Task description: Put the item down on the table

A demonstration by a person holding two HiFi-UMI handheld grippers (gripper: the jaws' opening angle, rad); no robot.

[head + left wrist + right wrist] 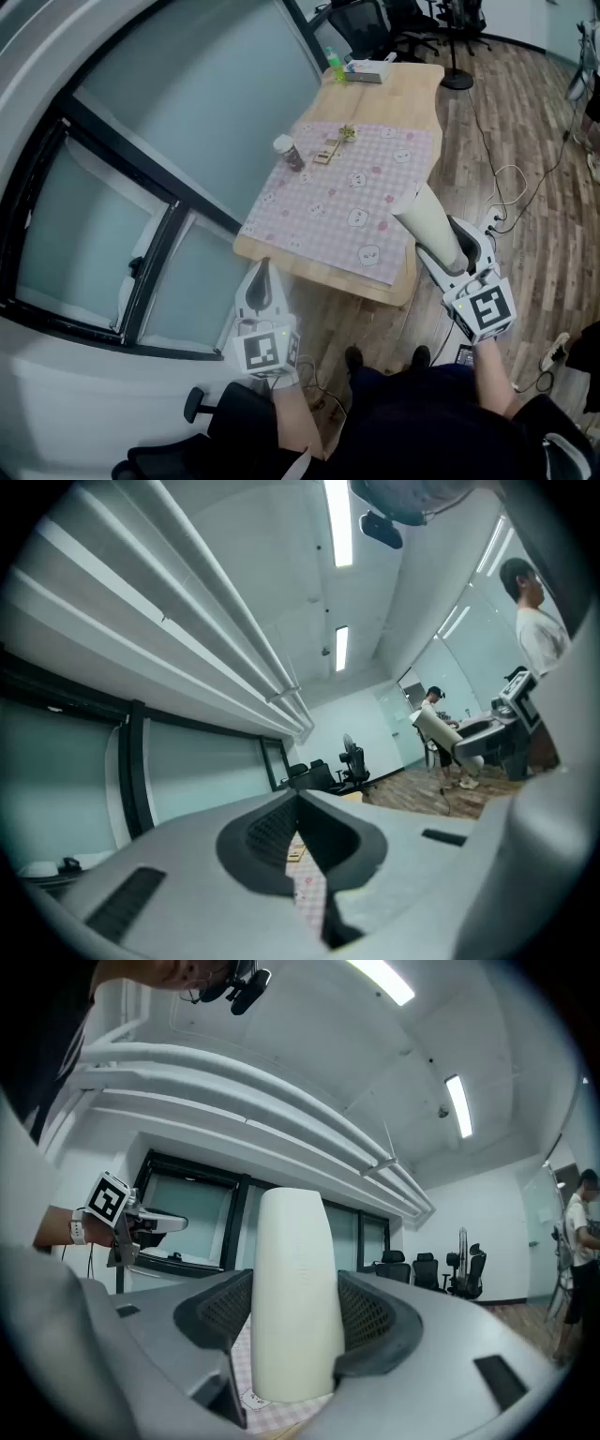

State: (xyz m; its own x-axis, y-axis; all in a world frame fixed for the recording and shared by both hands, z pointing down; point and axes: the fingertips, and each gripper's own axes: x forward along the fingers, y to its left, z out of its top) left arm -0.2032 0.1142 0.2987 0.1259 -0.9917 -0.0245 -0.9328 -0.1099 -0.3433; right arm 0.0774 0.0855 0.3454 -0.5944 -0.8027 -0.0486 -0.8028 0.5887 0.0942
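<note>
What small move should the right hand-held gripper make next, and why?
Probably carry it forward over the pink checked cloth: the right hand-held gripper is shut on the cream container, which hangs in the air at the table's near right corner.

Jar (289, 152) on the table (412, 80) (left side); box (367, 73) at far end.

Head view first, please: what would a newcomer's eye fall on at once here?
The tall cream-white container, clamped in the right claw at the near right corner of the wooden table, stands out. Next comes the pink checked cloth laid on it, a small jar at its left edge. The left claw is shut, empty.
</note>
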